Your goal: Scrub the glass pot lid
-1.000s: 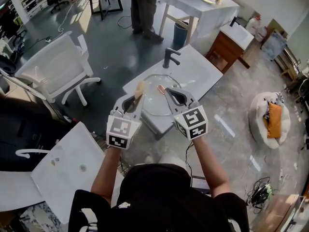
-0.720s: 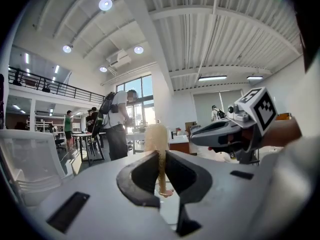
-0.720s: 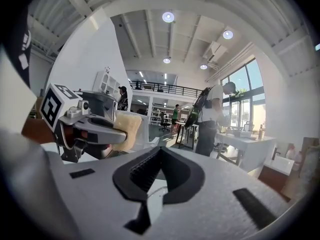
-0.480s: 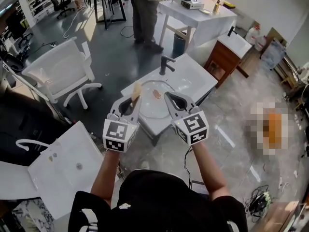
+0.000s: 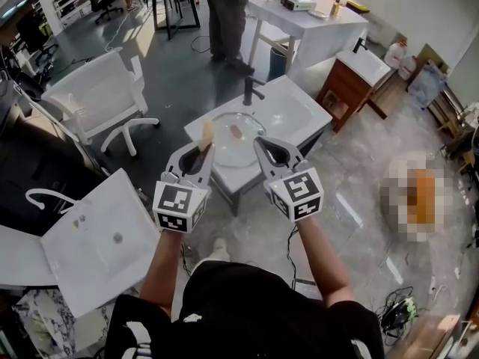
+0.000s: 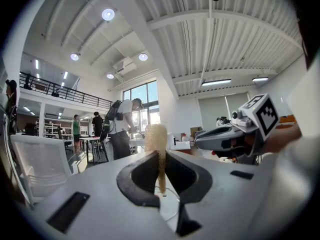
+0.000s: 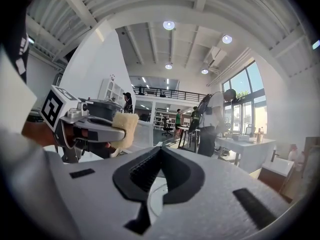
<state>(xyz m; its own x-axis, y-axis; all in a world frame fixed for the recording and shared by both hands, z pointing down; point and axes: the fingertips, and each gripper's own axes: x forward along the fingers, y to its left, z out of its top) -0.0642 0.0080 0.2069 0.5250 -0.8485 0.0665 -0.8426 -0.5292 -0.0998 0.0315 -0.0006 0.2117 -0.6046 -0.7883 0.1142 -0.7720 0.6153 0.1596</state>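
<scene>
Sponge [image 6: 157, 143] first: the left gripper view shows it pinched on edge between the jaws of the left gripper [image 5: 203, 151], its yellow end sticking out past the tips. The head view only hints at that grip. The right gripper view shows the jaws of the right gripper [image 7: 161, 150] pressed together with nothing between them, and the sponge off to its left.

Only the head view gives me the whole glass lid [image 5: 230, 152]. It lies flat in the basin of a white sink top [image 5: 296, 114], the surface just ahead of both grippers, with a dark faucet [image 5: 251, 90] at the far rim. In the 2 gripper views I get only a curved sliver of it under the jaws. Those views show instead the high white ceiling with round lamps, a balcony, tall windows and people at far desks.

From above I see a dark grey floor at the left and glossy pale stone at the right. There is also a white chair [image 5: 97, 96], a loose white basin [image 5: 97, 245] at lower left, a white table [image 5: 314, 17] and a person [image 5: 224, 13] standing beside it.

The lid is round, so it has no long axis. A small pinkish knob [image 5: 236, 131] near its middle seems to face up. The sponge's long axis runs along the jaws, pointing away from me toward the sink.
</scene>
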